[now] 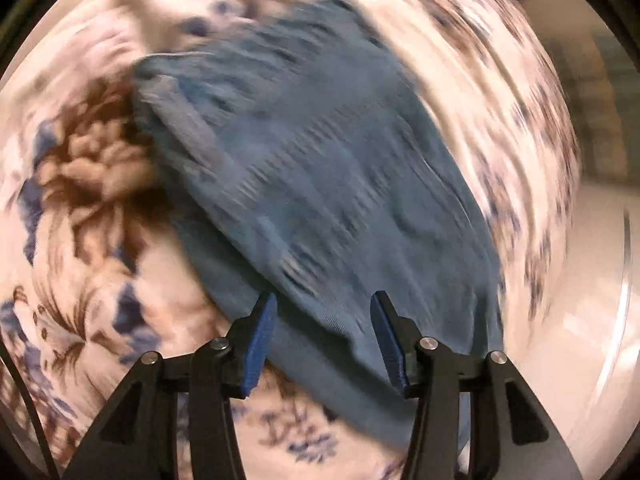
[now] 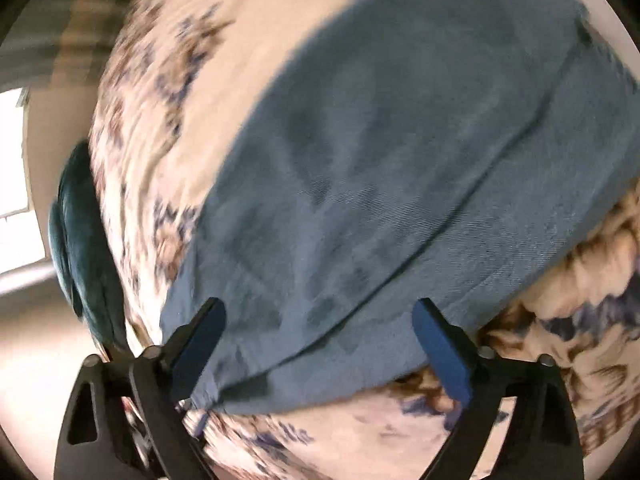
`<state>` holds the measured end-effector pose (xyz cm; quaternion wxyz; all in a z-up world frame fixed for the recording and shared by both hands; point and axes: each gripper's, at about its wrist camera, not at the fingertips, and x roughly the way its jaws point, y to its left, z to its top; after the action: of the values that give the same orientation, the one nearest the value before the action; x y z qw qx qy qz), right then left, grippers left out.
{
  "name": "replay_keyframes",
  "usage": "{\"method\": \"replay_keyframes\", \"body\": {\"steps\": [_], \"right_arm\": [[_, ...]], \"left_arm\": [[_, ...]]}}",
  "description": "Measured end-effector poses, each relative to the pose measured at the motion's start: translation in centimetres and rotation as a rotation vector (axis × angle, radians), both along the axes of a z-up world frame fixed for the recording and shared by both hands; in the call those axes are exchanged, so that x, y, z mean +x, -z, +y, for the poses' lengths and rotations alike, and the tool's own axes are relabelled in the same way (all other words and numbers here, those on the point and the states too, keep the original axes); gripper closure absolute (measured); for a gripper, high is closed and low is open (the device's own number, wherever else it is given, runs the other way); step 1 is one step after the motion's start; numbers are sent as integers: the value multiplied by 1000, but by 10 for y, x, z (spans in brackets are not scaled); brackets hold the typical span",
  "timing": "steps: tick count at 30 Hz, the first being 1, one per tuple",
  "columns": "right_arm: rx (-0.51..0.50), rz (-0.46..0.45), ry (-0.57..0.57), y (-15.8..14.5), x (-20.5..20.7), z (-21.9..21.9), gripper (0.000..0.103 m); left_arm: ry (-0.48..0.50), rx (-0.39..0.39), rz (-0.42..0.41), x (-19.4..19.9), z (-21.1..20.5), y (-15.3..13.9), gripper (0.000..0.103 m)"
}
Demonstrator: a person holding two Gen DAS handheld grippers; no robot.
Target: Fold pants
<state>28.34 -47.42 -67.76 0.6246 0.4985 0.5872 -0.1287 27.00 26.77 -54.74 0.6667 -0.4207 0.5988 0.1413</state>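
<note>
In the left wrist view, the floral bedspread (image 1: 92, 200) fills the left side, printed with brown and blue flowers on a pale ground. The blue pants (image 1: 320, 184) lie on it as a folded slab, running from a bunched end at far left down to the near right. The left tongs (image 1: 325, 340) hang above the pants' near edge, partly spread, with cloth showing in the gap between the blue pads (image 1: 260, 344) but nothing pinched; whether the tips touch the fabric cannot be told through the blur. To the right, the bedspread curves away to pale floor.

In the right wrist view, a dark teal cushion (image 2: 80, 248) sits at the left edge of the bed, beside a bright window. The bedspread (image 2: 168, 128) lies next, then the pants (image 2: 380, 168), which spread from the near left to the far right with a long seam or fold line running along them. The right tongs (image 2: 320, 344) are spread wide over the pants' near corner, straddling it without gripping. More brown flowers show at the right.
</note>
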Motion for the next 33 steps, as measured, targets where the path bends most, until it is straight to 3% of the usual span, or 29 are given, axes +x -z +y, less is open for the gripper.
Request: {"method": "replay_keyframes", "body": {"steps": [3,9,13,15,17,20,21,25,29,30,31,32,33], "right_arm": [[-13,19,74,16,-6,-10,20],[18,6,136,39,-18,-11,20],[41,-47,195,45,-26,-13,21],[51,-74,223,46,-33,-17,38],[48,-108,235,42,-32,-16,45],[36,-110,209,44,-26,-14,45],[37,-99,206,48,-25,-14,45],[37,-80,215,51,-19,-12,45],[68,-104,251,59,-12,-16,38],[68,-118,258,60,-13,-17,43],[49,-125,262,59,-14,-18,55],[-12,-106,256,55,-15,-16,96],[-42,-94,250,54,-18,-17,98]], "left_arm": [[-82,30,34,-13,23,16,57],[-167,-66,74,-21,39,49,57],[-161,-15,10,-20,35,38,61],[-106,45,-36,-16,27,20,61],[-84,71,-68,-18,24,11,60],[-54,74,-6,-1,25,28,58],[-76,39,23,-6,30,41,58],[-110,-18,16,-9,37,60,58],[-107,23,1,6,33,53,62],[-99,50,-24,11,29,47,68],[-76,101,-53,18,22,37,87],[-35,180,-75,24,15,26,90],[-11,230,-83,29,11,20,92]]}}
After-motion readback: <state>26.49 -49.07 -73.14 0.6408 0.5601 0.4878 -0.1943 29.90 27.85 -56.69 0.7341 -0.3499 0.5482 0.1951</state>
